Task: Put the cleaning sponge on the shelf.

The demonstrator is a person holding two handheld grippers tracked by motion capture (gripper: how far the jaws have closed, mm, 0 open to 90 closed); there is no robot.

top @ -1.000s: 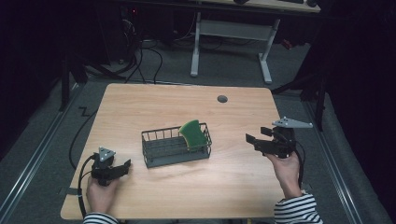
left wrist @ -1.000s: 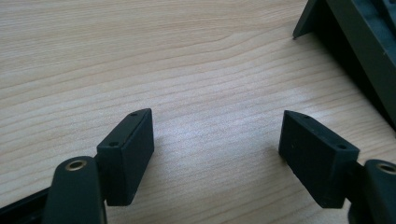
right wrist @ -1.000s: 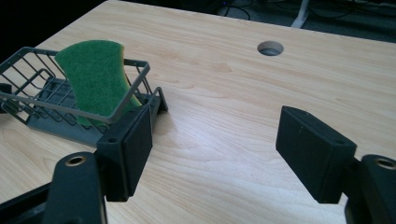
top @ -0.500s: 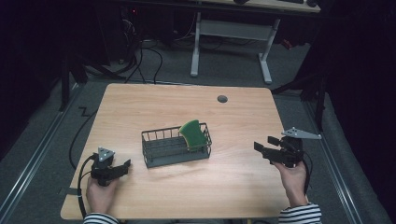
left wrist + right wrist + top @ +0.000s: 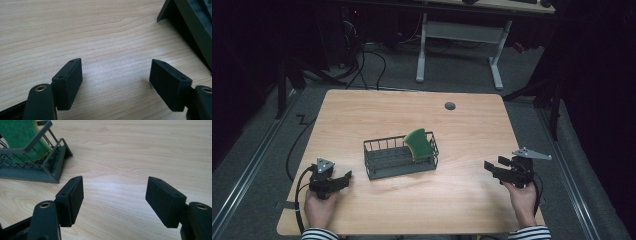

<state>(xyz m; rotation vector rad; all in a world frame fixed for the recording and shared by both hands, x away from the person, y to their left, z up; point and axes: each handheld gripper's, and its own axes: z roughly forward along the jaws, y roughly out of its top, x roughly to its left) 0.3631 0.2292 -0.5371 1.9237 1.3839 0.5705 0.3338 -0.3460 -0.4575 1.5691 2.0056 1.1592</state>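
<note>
Both claws are held wide apart over bare wood, with nothing gripped or touched; the right gripper [image 5: 493, 168] has been narrowing slightly, the gap empty. The left gripper [image 5: 343, 178] is kept near the table's [image 5: 377, 112] front left corner. A green sponge [image 5: 418, 143], rough-faced with a yellow edge, is propped upright in the grey wire rack [image 5: 397, 167] mid-table, its lower part hidden by bars. The rack is cut off in the left gripper view

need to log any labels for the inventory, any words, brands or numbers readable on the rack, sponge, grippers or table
None: no readable text on the wire rack, the green sponge, the left gripper, the right gripper or the wooden table.
</note>
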